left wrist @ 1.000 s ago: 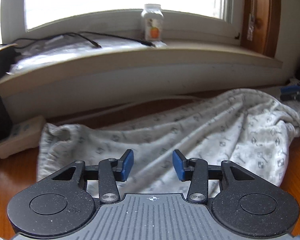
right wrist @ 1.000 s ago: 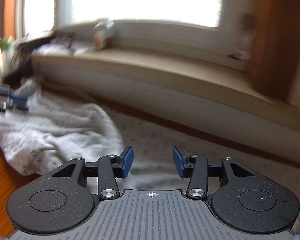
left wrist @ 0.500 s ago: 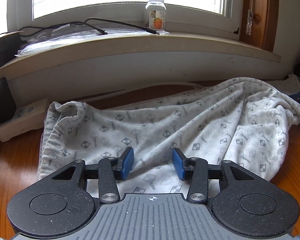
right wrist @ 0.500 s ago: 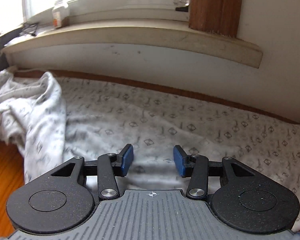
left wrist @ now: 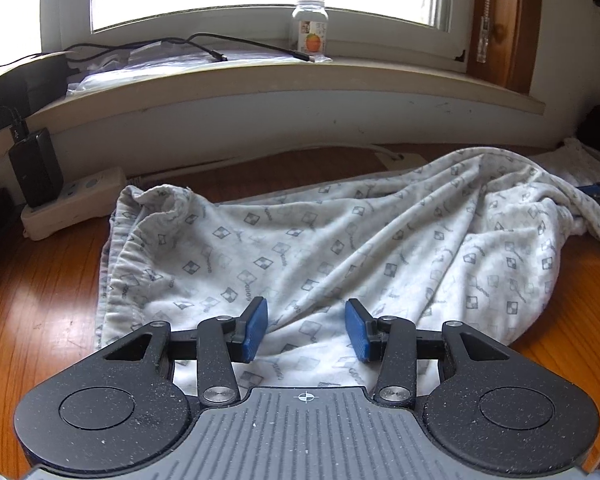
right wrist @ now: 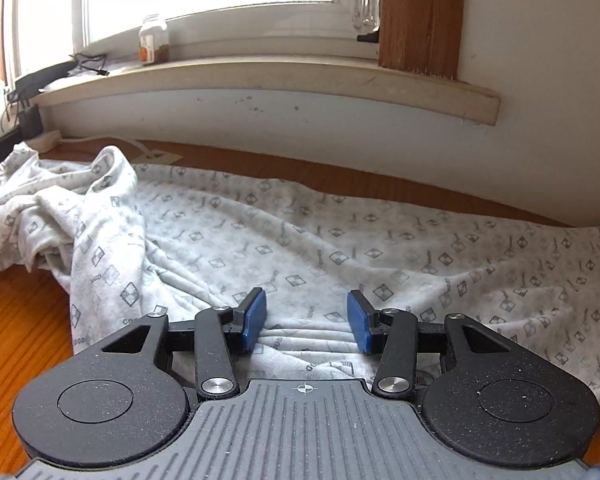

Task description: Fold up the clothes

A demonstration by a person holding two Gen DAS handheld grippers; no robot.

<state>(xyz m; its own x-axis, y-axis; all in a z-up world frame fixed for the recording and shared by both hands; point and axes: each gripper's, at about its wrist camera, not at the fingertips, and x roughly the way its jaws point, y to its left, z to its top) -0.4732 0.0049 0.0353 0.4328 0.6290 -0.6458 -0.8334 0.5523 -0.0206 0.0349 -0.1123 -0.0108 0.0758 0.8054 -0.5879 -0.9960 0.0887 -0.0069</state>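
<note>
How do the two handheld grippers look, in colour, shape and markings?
The left gripper and right gripper look alike: speckled black linkage arms with silver pivot pins, blue rectangular finger pads, round black discs at each side, and a grey ribbed plate marked with a small crosshair.

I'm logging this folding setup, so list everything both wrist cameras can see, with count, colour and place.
garment: one, white with a grey print, spread rumpled on the table.
table: one, orange-brown wood, under the garment.
windowsill: one, cream, along the wall behind the table.
jar: one, clear with an orange label, upright on the windowsill.
cables: black, count unclear, lying on the windowsill.
power strip: one, cream, at the table's back edge.
adapter: one, black, standing in the power strip.
left hand-held gripper: one, black with blue pads, open over the garment.
right hand-held gripper: one, black with blue pads, open over the garment.
</note>
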